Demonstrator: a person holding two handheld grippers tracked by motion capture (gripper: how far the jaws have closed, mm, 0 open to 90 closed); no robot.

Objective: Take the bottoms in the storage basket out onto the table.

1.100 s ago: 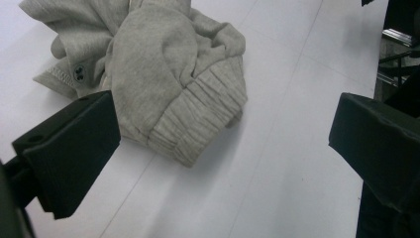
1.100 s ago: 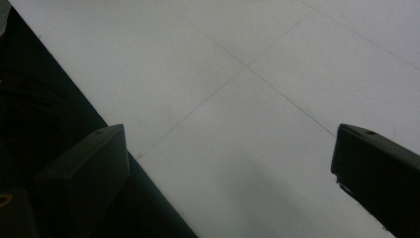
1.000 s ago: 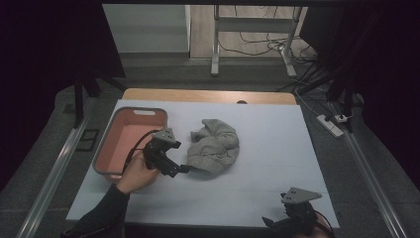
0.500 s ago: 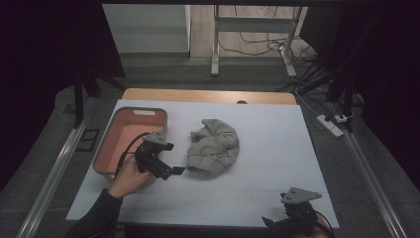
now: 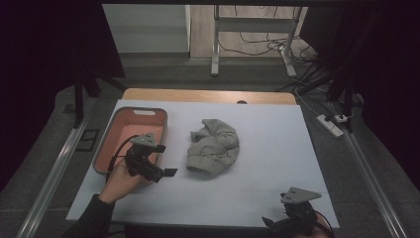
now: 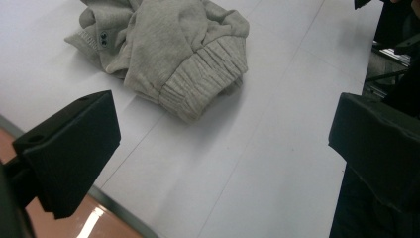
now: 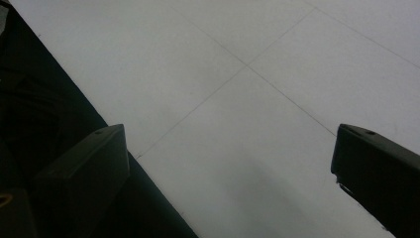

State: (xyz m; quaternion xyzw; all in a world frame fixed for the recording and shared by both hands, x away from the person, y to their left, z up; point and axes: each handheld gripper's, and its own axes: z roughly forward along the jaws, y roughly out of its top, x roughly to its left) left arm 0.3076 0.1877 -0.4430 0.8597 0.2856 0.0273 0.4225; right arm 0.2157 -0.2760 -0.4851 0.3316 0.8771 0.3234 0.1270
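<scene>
The grey sweater (image 5: 214, 147) lies crumpled in a heap near the middle of the white table (image 5: 277, 148), just right of the orange bin (image 5: 130, 136). In the left gripper view it (image 6: 168, 44) shows a thick ribbed hem bunched along its near edge and two small buttons by a fold at the far left. It looks soft, limp and light: it will probably sag and unfold when lifted rather than keep its shape, and a shallow pinch on a single layer would likely drag the rest along the table. The knit should not be slippery, and nothing about it seems fragile. The ribbed hem, being the thickest and firmest part and the one facing the left gripper, looks like the best place to take hold; a bite deep enough to gather several layers should carry the whole bundle.

The left gripper (image 5: 166, 172) sits near and to the left of the sweater, over the near right corner of the bin, apart from the cloth, its jaws spread wide with nothing between them. The right gripper (image 5: 270, 221) rests at the near right edge of the table, well apart from the sweater, jaws likewise spread and empty above bare table.
</scene>
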